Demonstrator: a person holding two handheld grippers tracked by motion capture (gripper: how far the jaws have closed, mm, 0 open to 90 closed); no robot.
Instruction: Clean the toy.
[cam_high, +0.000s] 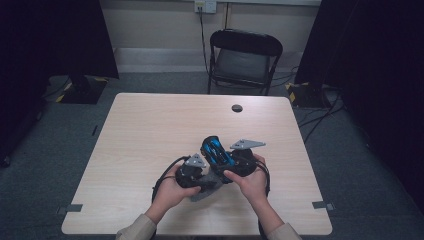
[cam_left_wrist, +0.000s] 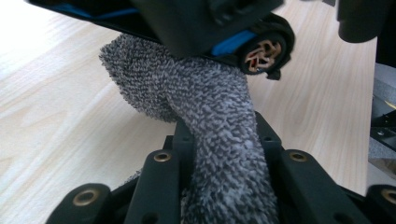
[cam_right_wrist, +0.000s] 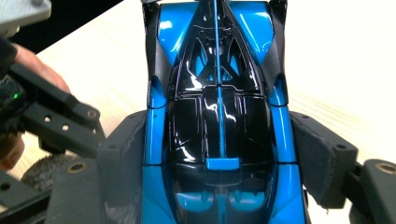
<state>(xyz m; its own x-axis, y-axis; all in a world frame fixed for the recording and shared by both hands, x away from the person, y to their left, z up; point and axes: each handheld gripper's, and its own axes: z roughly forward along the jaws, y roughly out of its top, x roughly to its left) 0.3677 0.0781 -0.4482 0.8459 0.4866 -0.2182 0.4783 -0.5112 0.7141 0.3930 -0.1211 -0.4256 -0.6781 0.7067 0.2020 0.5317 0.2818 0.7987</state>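
bare table (cam_high: 150, 125) all round, cable hole (cam_high: 237, 108) far side

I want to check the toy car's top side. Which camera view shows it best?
The right gripper view: the blue and black toy car fills the frame, roof up. The high view shows it small between the hands; the left gripper view shows a wheel and its underside.

Both hands are close together, low near the person's body — the left gripper (cam_high: 196, 172) has its jaws squeezed tight. The right gripper (cam_high: 235, 161) sits just beside it, jaws held wide.

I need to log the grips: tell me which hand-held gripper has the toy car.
The right hand-held gripper: its jaws clamp the sides of the blue-and-black toy car. The left hand-held gripper pinches the grey cloth instead.
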